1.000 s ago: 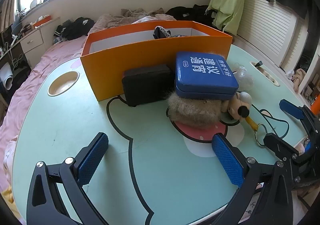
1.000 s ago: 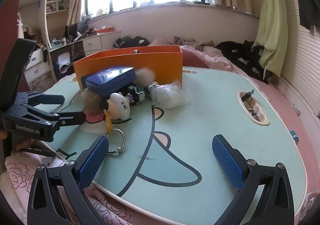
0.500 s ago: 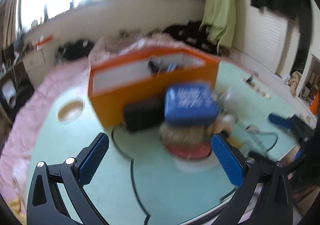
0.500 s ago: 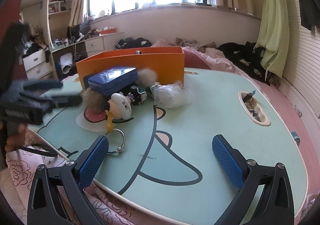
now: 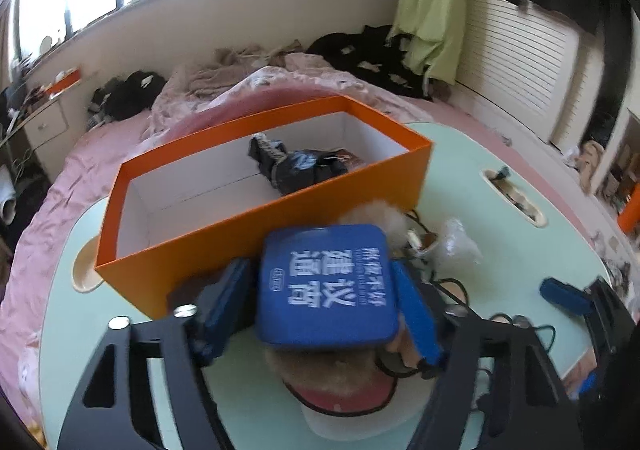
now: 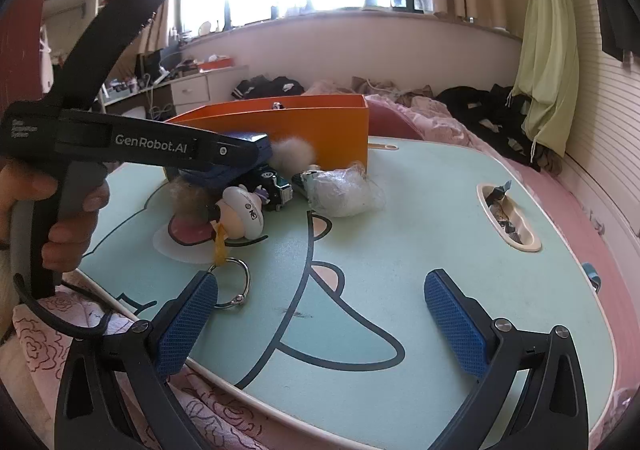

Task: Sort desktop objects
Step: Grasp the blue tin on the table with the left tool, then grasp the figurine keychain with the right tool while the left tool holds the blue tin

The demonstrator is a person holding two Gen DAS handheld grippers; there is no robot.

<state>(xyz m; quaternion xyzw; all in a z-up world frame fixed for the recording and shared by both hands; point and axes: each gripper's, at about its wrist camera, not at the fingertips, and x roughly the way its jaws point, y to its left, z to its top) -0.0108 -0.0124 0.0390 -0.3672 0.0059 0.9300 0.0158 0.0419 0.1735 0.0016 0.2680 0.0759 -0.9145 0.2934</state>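
- Between the left gripper's (image 5: 326,300) blue pads (image 5: 414,310) the blue tin (image 5: 326,286) is sitting, flat on a furry tan thing (image 5: 336,364) just in front of the orange box (image 5: 264,218); the jaws are closing on its two sides, though motion blur is making it hard to tell whether both pads are pressing yet.
- Over the near edge of the green table (image 6: 460,234) the right gripper (image 6: 320,320) is hanging with its fingers spread wide and nothing between them; a key ring (image 6: 236,286) is lying just beside its left pad.
- For a sound grip, the pads are probably best squared on the tin's straight sides, away from the rounded corners; a smooth lid is likely to slip if pinched at an angle.
- Lifting straight up looks wise, since the tin is resting on the soft pile and a toy figure (image 6: 242,212) and a crumpled clear bag (image 6: 344,190) are lying close by; the open box beyond is the likely destination, and it is already holding a dark bundle (image 5: 300,168).
- White Chinese characters are running across the tin's lid, upside down to the left wrist camera; the left gripper's body is reading "GenRobot.AI" in the right wrist view.
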